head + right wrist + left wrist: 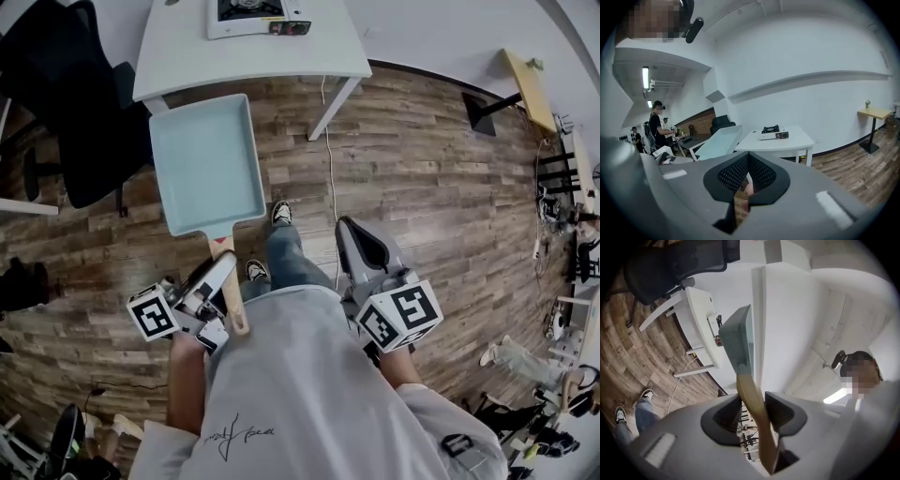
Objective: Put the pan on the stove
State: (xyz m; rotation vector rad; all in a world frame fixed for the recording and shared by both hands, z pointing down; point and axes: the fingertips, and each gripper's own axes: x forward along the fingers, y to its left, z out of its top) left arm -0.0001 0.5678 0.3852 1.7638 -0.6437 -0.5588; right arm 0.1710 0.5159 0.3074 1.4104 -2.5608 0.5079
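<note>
A pale blue rectangular pan (208, 164) hangs level above the wooden floor, in front of the white table (187, 56). Its wooden handle (230, 281) runs back between the jaws of my left gripper (214, 281), which is shut on it. In the left gripper view the handle (752, 399) passes between both pads, with the pan (738, 336) seen edge-on. The small gas stove (253, 16) sits at the table's far side and shows too in the right gripper view (772, 131). My right gripper (361, 246) is held low by my body, shut and holding nothing.
A black office chair (66, 112) stands left of the table. A cable (330, 159) trails over the floor by the table leg. A small wooden side table (528, 89) stands at the far right. People (658, 124) stand at desks to the left.
</note>
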